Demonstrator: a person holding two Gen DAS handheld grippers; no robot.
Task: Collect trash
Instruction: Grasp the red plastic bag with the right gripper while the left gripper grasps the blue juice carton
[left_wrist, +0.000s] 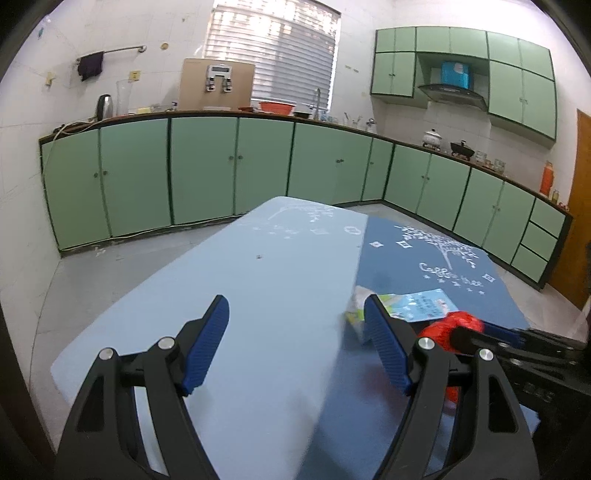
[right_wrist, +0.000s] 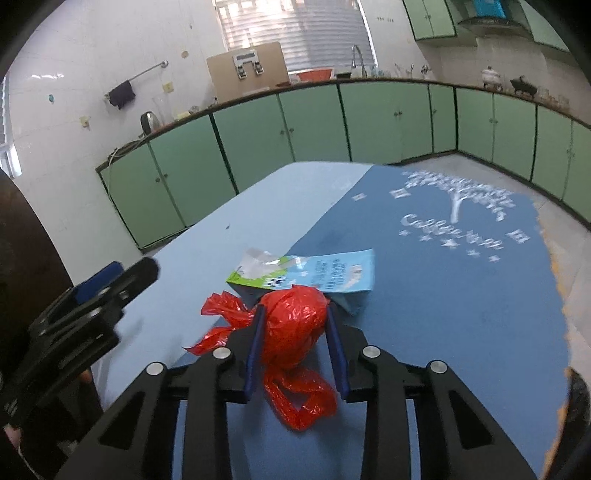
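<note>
A knotted red plastic bag (right_wrist: 291, 325) lies on the dark blue cloth near the table's front, with loose red tails trailing to the left and towards me. My right gripper (right_wrist: 295, 310) is shut on it, a blue pad pressing each side of the ball. Just behind the bag lies a flattened light blue and green carton (right_wrist: 332, 271). In the left wrist view my left gripper (left_wrist: 295, 301) hovers open over the light blue cloth with nothing between its fingers. The carton (left_wrist: 417, 304) and the red bag (left_wrist: 458, 325) show just to its right, beside my right gripper (left_wrist: 480, 332).
The table is covered by a light blue cloth (left_wrist: 258, 277) on the left and a dark blue cloth (left_wrist: 424, 251) with a white tree print on the right. Green kitchen cabinets (left_wrist: 203, 166) line the far walls beyond a grey floor. A wooden door (left_wrist: 580, 206) stands at the right.
</note>
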